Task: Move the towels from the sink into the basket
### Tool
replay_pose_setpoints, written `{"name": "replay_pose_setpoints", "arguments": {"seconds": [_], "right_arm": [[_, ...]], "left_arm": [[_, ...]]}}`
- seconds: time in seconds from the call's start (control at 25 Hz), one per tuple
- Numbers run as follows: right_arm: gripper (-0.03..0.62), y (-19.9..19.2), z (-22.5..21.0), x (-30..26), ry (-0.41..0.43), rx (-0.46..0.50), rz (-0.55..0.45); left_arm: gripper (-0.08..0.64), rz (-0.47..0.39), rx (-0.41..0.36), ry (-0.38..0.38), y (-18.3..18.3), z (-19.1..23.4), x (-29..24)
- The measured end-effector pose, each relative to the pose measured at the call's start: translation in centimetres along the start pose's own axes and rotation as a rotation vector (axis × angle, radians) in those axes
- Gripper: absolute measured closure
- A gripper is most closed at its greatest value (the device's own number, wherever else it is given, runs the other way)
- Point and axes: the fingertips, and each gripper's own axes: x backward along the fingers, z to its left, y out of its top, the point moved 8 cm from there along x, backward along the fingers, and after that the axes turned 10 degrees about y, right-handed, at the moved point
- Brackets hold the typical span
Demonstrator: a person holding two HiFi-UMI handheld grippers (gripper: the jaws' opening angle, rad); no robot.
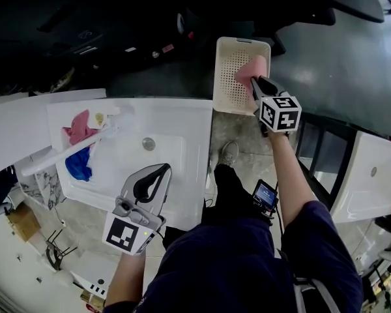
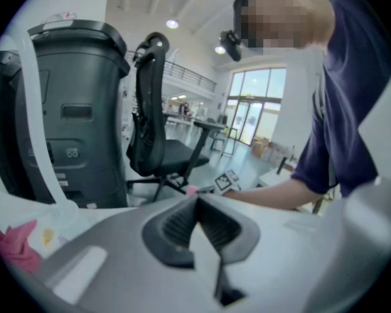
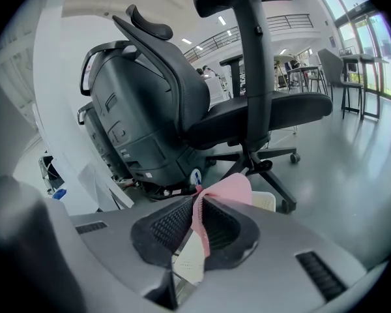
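A cream perforated basket (image 1: 229, 83) stands on the floor beyond the sink's right end. My right gripper (image 1: 255, 83) hangs over it, shut on a pink towel (image 1: 249, 72); the same pink towel (image 3: 227, 193) shows pinched between the pads with a white label below it. In the white sink (image 1: 176, 119) a darker pink towel (image 1: 78, 128) and a blue towel (image 1: 78, 166) lie at the left end. My left gripper (image 1: 165, 169) is over the sink's front right part, jaws shut with nothing between them. The left gripper (image 2: 197, 199) view shows its tips meeting.
A white faucet (image 1: 68, 150) lies across the sink's left part above the towels. A black office chair (image 3: 247, 109) and a dark grey bin (image 2: 72, 109) stand behind. A second white basin (image 1: 371, 175) is at the right. The person's foot (image 1: 228, 154) is beside the sink.
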Motion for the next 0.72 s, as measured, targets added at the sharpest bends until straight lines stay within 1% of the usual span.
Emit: {"name": "replay_pose_setpoints", "arguments": {"seconds": [0.12, 0.2, 0.32, 0.52, 0.72], "right_arm": [[0.577, 0.1, 0.0, 0.1, 0.000, 0.000, 0.002], [0.564, 0.1, 0.0, 0.2, 0.002, 0.007, 0.016], [0.485, -0.1, 0.1, 0.2, -0.002, 0.028, 0.059], [0.485, -0.4, 0.7, 0.1, -0.008, 0.083, 0.107], [0.462, -1.1, 0.9, -0.7, -0.018, 0.125, 0.204]], "left_arm": [[0.557, -0.005, 0.001, 0.000, -0.1, 0.0, 0.1], [0.557, -0.010, -0.001, 0.000, -0.1, -0.1, 0.3], [0.557, -0.011, -0.002, 0.001, -0.2, -0.3, 0.5], [0.557, -0.013, 0.008, 0.009, -0.5, -0.3, 1.0], [0.557, -0.014, 0.021, 0.013, -1.0, -0.1, 1.3]]}}
